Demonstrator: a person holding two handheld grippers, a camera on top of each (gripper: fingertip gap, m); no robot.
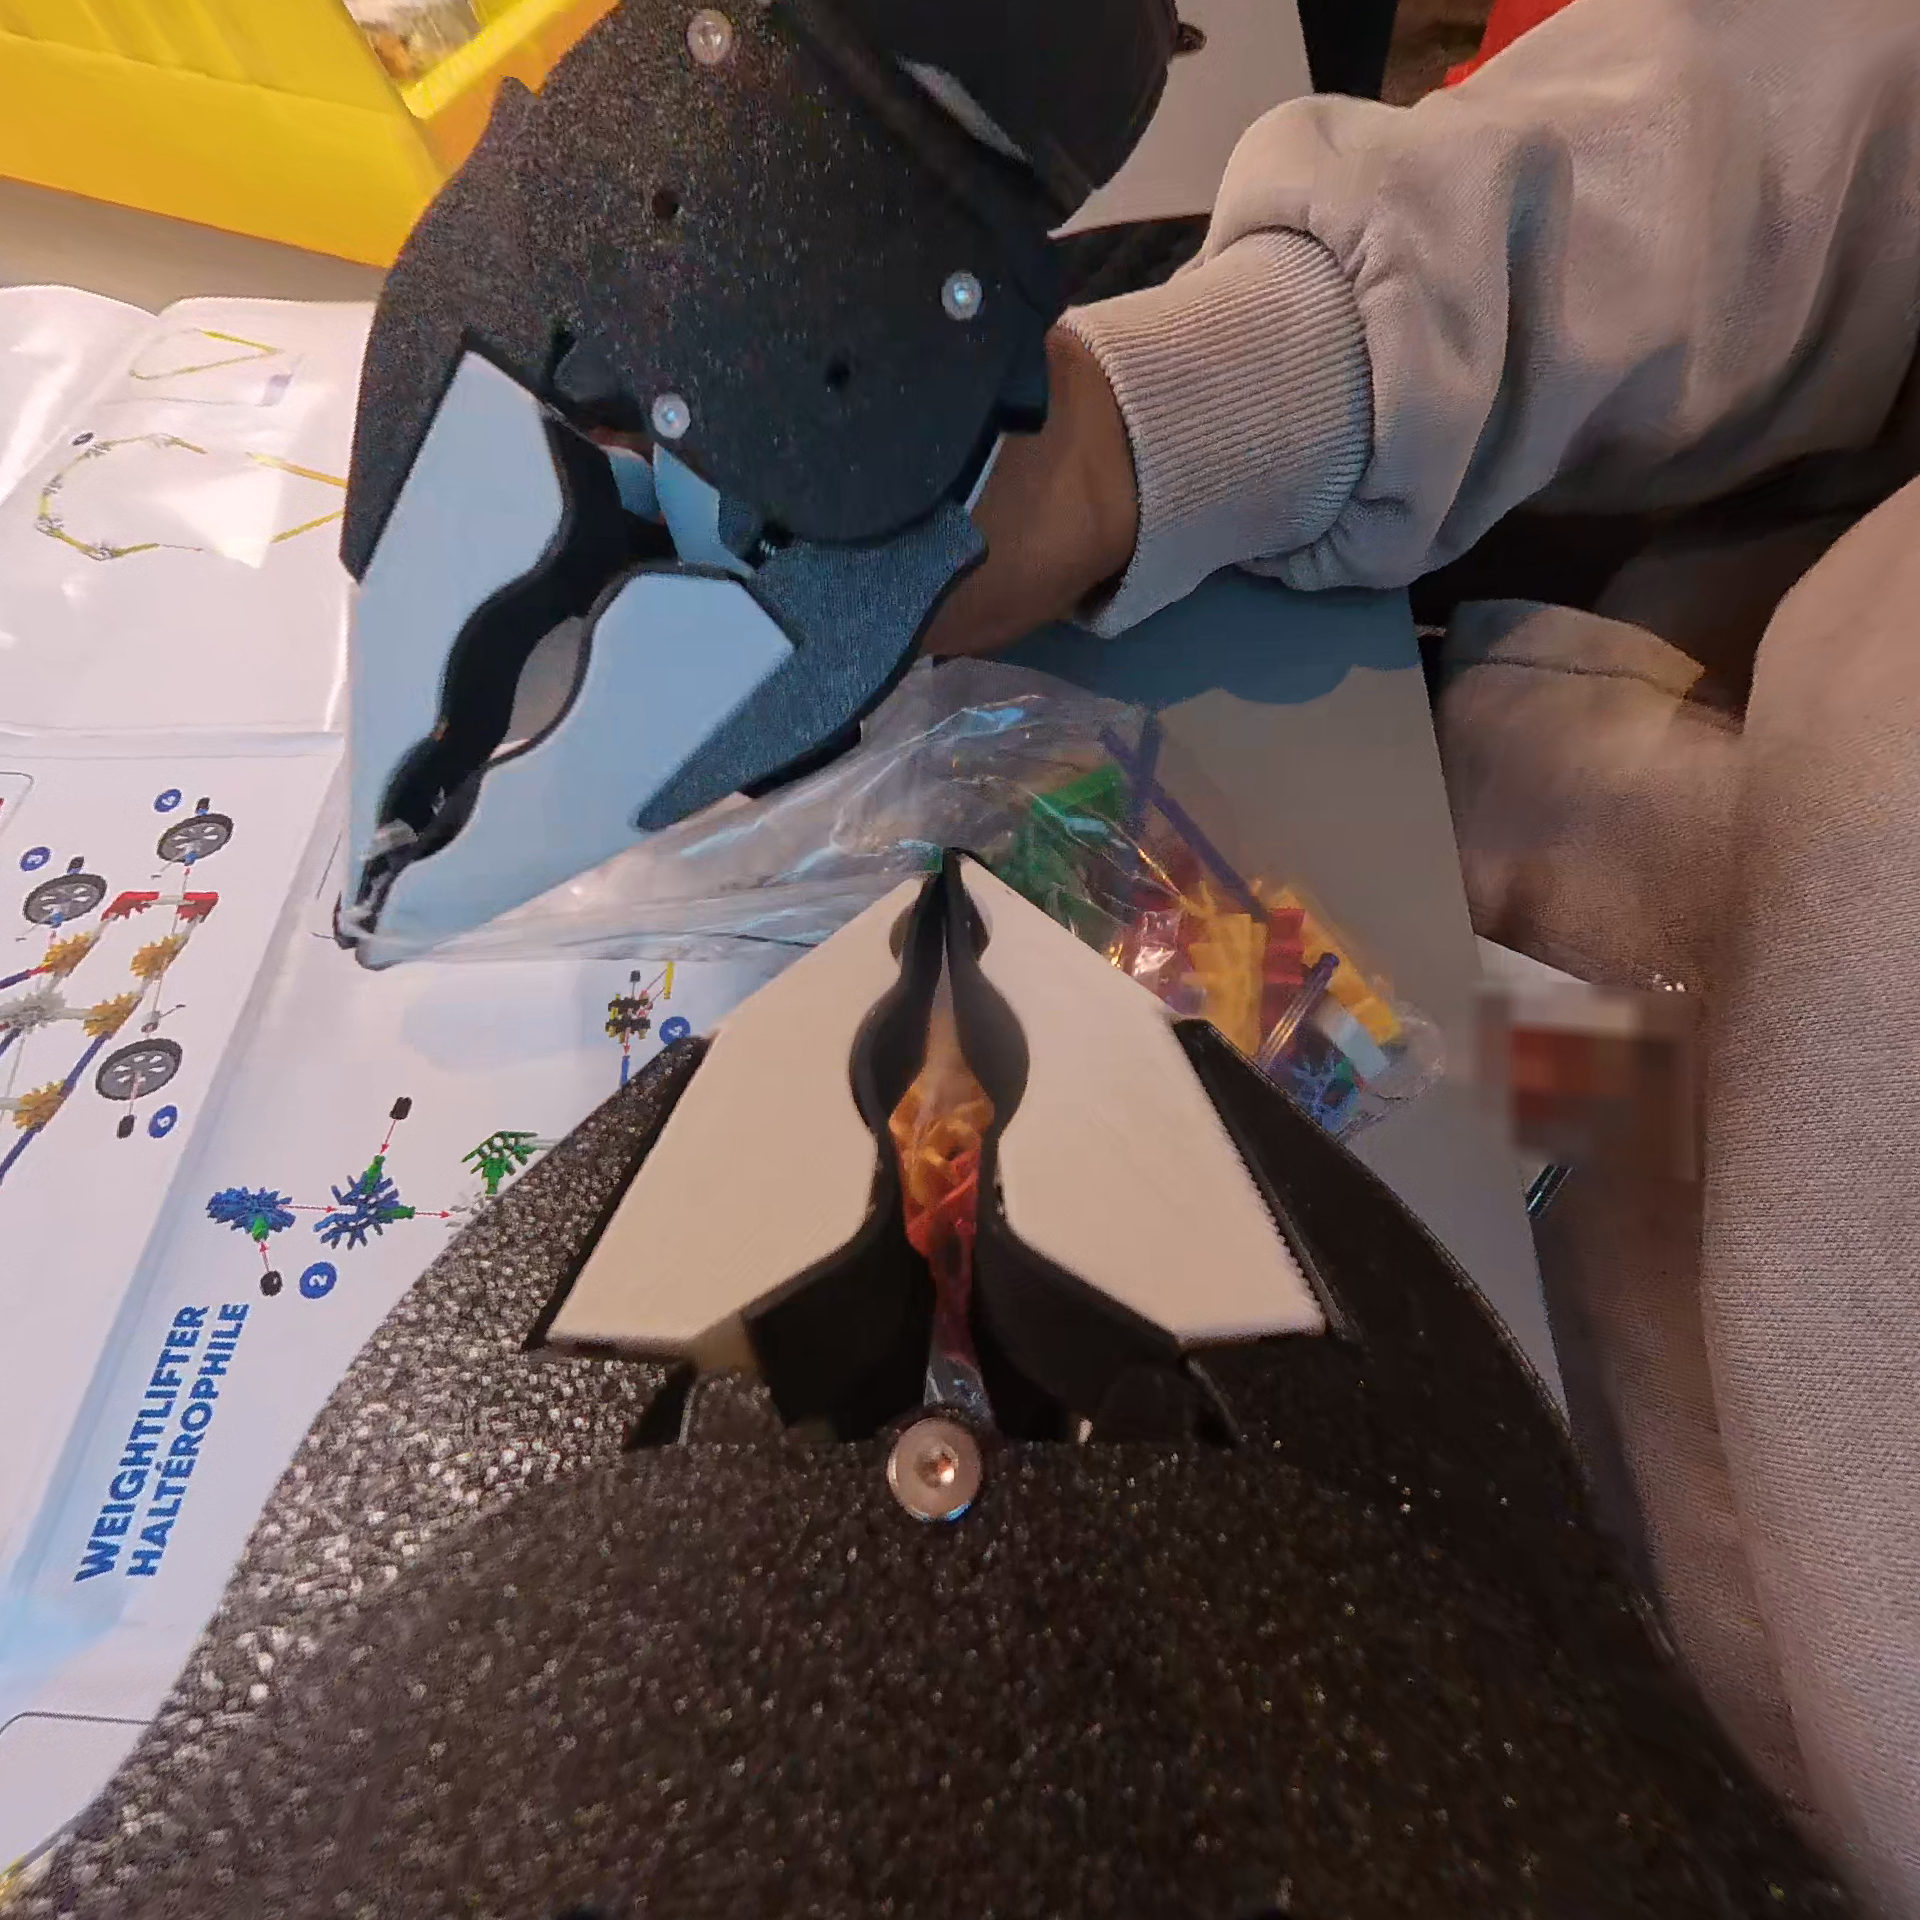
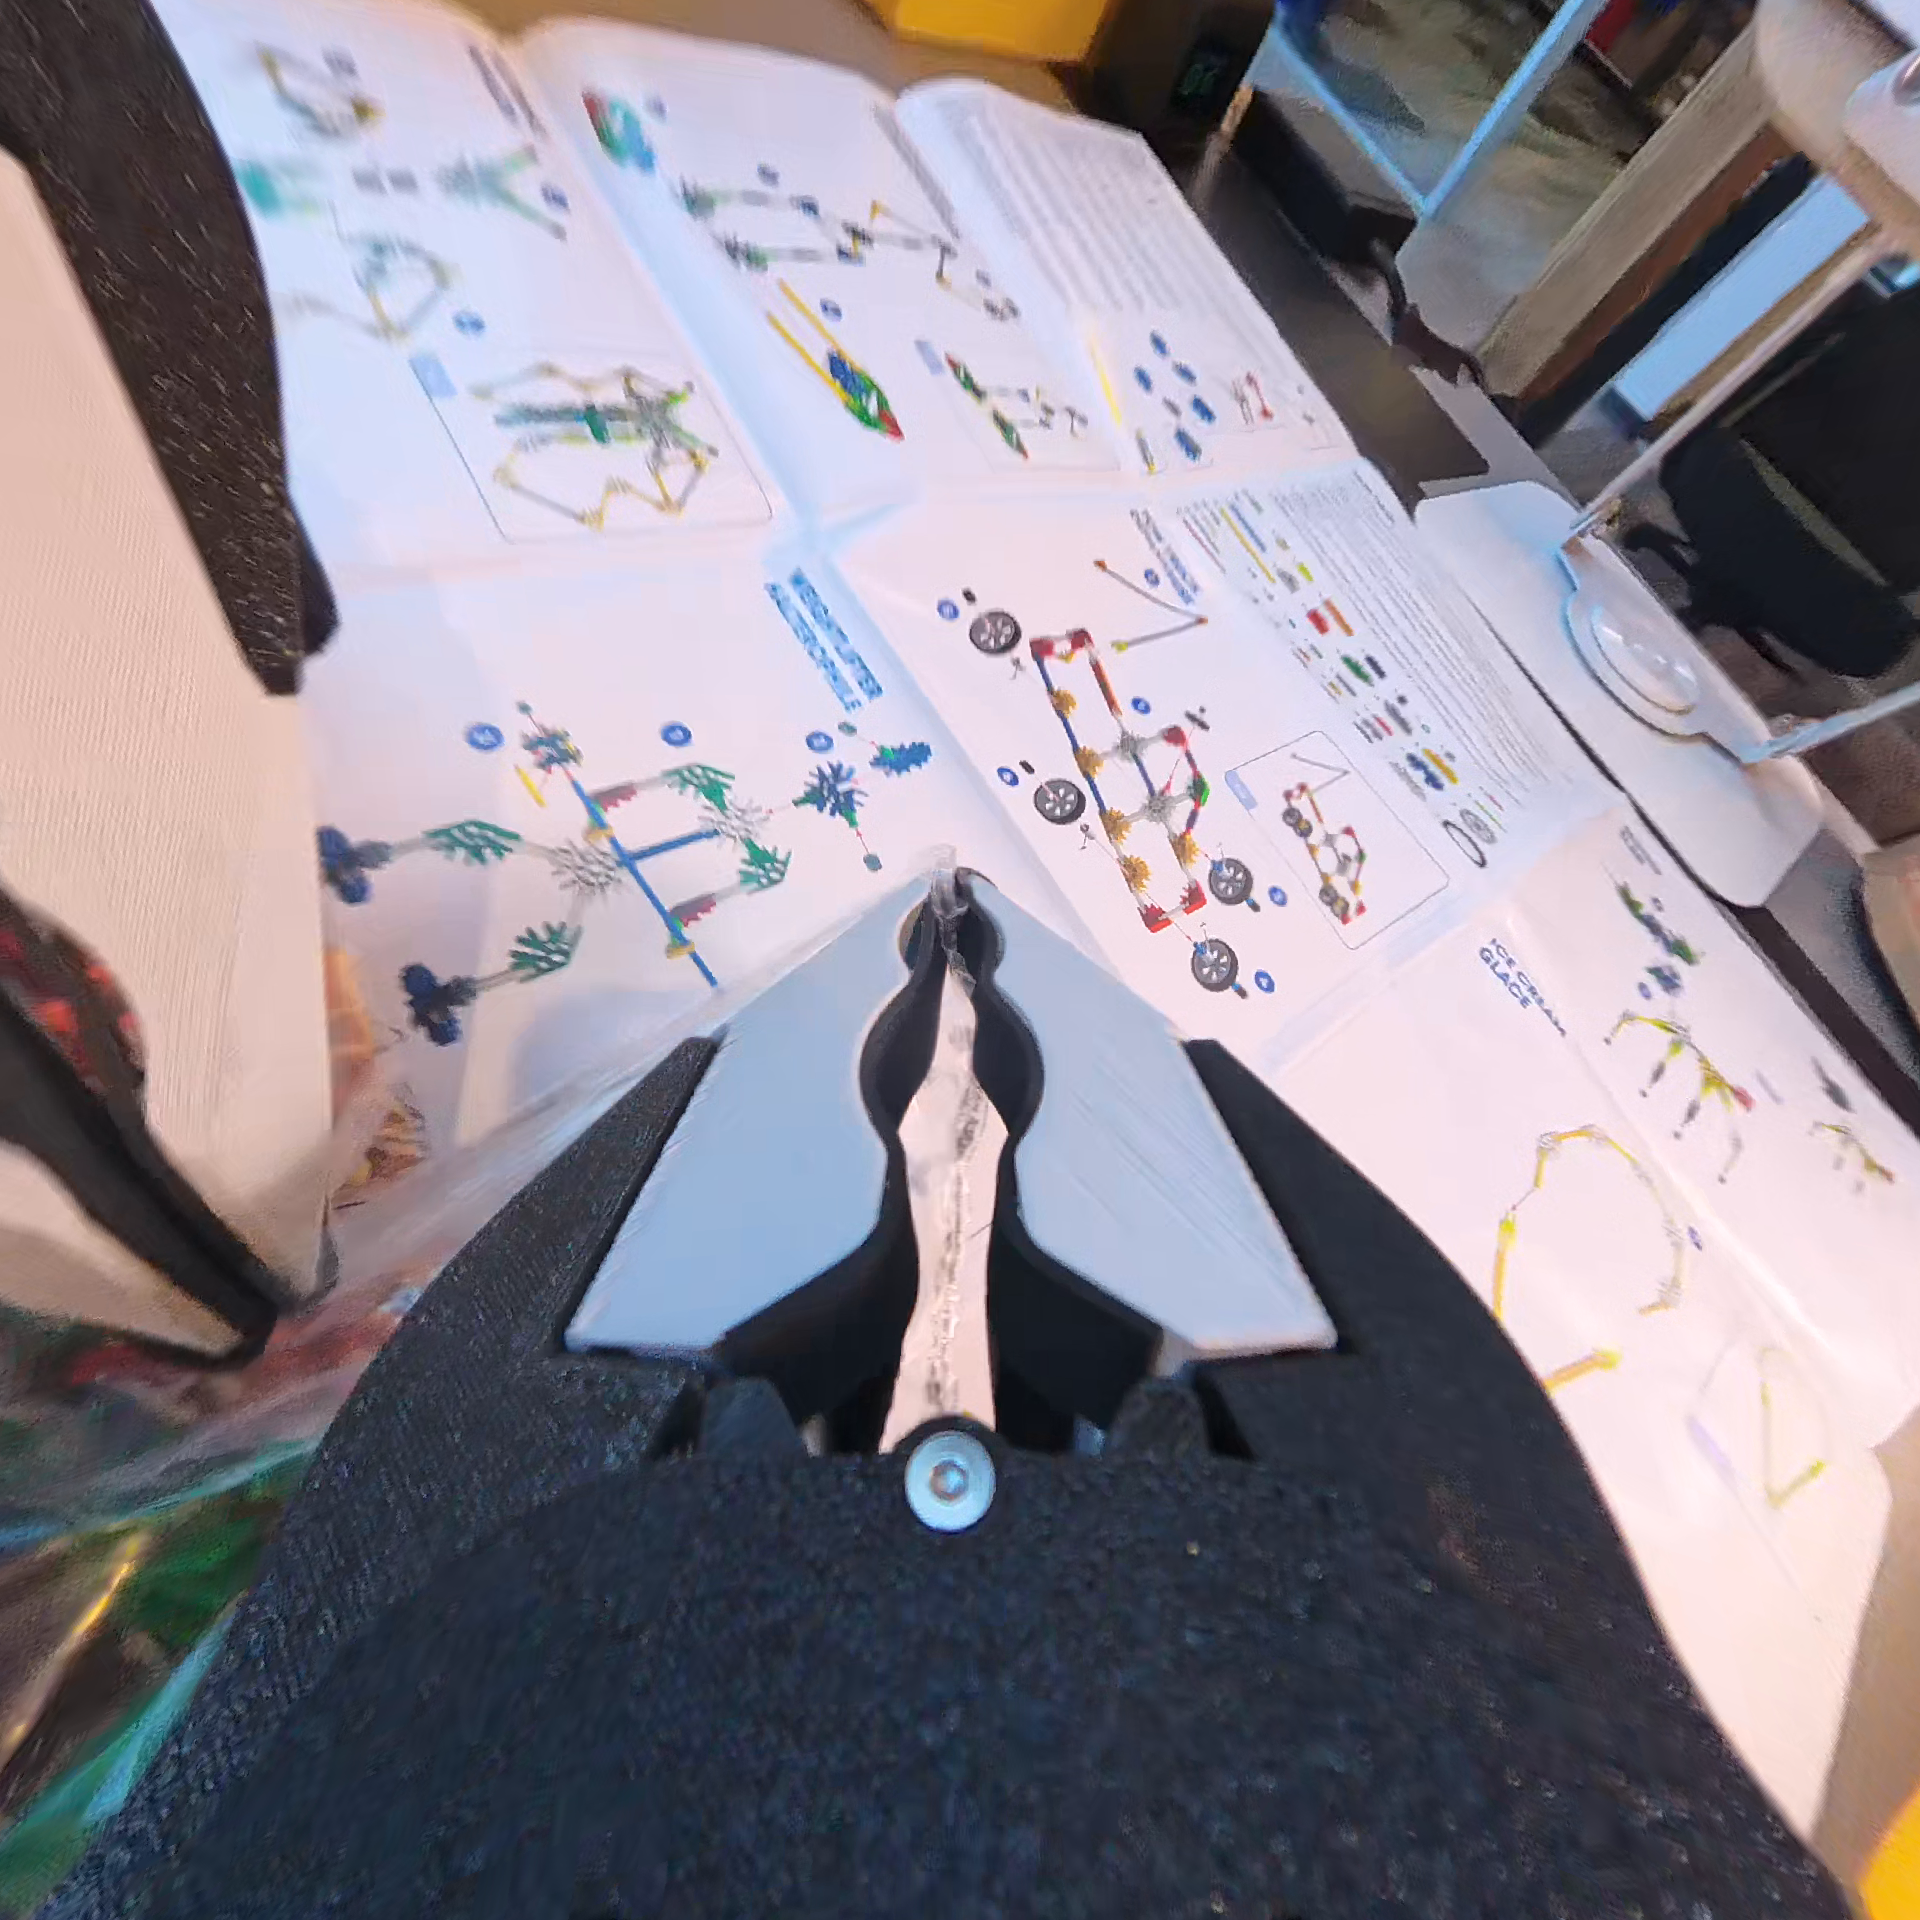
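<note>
A clear plastic bag (image 1: 1091, 831) of small coloured building pieces, seen at centre right of the left wrist view, stretched between two grippers above a grey table (image 1: 1455, 914); the pieces, green, yellow, red and blue, gathered in the bag's lower right part. Left gripper (image 1: 948, 868), at bottom centre of its own view, closed with its jaws pressed together on the bag's film, coloured pieces showing through the gap behind the tips. Right gripper (image 1: 364, 914), at upper left of that view, closed on the bag's other edge, a crumpled strip of film pinched at its tips; the same gripper (image 2: 948, 894) at bottom centre of the right wrist view, jaws narrow, clear film caught along the slit between them. A hand in a grey sleeve (image 1: 1403, 343) behind the right gripper, upper right. A large unfolded instruction sheet (image 2: 1039, 644) with printed model diagrams lying flat under both grippers; a yellow box (image 1: 208, 135) at upper left of the left wrist view.
</note>
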